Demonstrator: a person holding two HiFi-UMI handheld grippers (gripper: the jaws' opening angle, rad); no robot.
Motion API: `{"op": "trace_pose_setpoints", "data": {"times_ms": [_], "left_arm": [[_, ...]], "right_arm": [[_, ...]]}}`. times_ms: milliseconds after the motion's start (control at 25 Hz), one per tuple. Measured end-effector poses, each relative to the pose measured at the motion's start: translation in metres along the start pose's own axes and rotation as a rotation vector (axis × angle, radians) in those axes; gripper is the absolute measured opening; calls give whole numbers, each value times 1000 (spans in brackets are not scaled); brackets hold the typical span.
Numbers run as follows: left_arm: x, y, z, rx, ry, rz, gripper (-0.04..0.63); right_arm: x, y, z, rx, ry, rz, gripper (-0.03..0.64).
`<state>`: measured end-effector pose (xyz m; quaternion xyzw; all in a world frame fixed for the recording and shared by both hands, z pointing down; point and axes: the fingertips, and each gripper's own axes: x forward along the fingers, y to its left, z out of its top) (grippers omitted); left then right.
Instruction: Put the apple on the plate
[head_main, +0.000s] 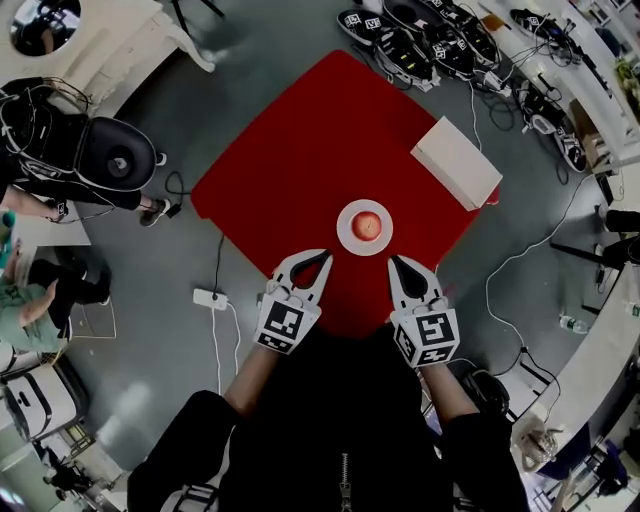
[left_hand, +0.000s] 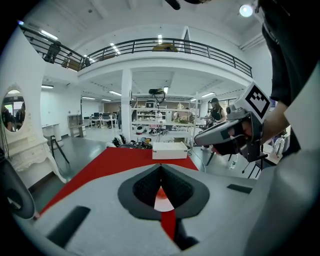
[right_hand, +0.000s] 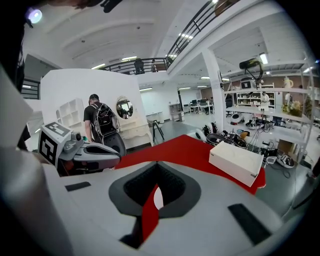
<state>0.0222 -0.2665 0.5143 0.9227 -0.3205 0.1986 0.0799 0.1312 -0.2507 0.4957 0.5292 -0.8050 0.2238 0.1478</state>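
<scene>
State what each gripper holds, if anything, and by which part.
Nothing. The left gripper and right gripper have jaws shut and empty; the apple lies on the plate.

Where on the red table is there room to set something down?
The red table is bare across its far and left part, from the plate to those edges. A narrower strip lies between plate and white box. Crowded: the near edge, where the left gripper and right gripper sit by the plate holding the apple.
</scene>
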Motion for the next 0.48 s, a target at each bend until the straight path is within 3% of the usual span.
{"op": "trace_pose_setpoints", "data": {"times_ms": [480], "left_arm": [[-9,3,-6,-2,16,14,6]], "right_arm": [[-3,9,-1,-9,12,10,9]]}}
